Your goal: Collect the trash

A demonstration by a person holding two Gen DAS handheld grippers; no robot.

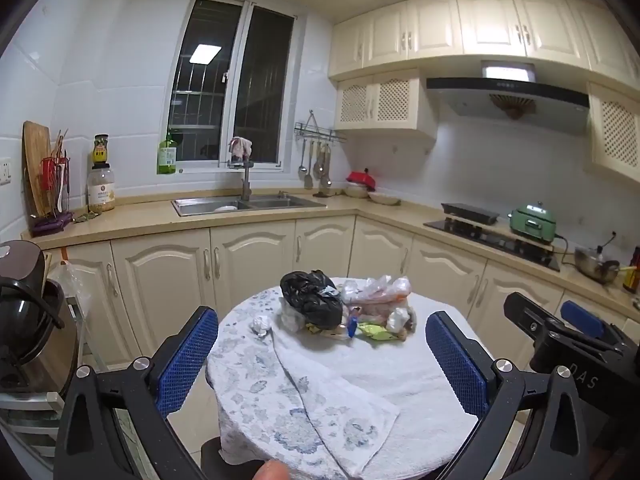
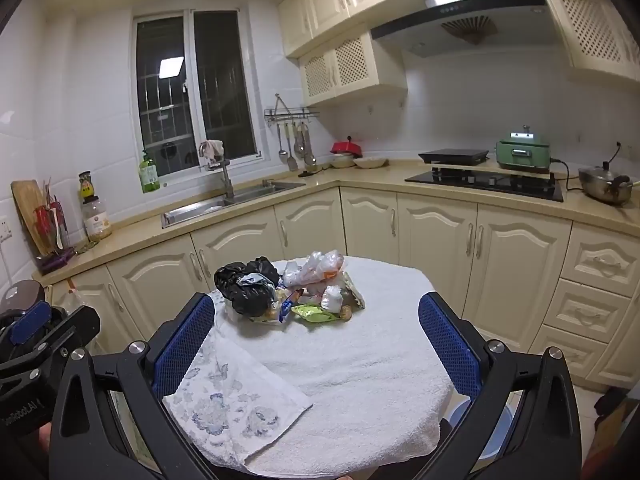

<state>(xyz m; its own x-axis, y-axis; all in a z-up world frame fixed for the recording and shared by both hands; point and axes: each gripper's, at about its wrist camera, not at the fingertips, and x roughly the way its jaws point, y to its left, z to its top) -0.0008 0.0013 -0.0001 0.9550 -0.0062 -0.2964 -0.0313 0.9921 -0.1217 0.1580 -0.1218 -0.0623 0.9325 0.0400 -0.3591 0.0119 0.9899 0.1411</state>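
I am holding both grippers, left gripper point(image 1: 320, 354) and right gripper point(image 2: 318, 342), wide open and empty over a towel-covered round table point(image 2: 380, 360) in a cream-cabinet kitchen. The trash pile point(image 2: 288, 288) is lying near the table's far edge. Lettering "DAS" is showing on the right gripper.

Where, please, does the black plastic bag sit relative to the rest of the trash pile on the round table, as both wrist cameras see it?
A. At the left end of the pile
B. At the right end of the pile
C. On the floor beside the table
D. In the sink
A: the black plastic bag lies at the left end of the trash pile on the towel-covered table, with clear wrappers to its right.
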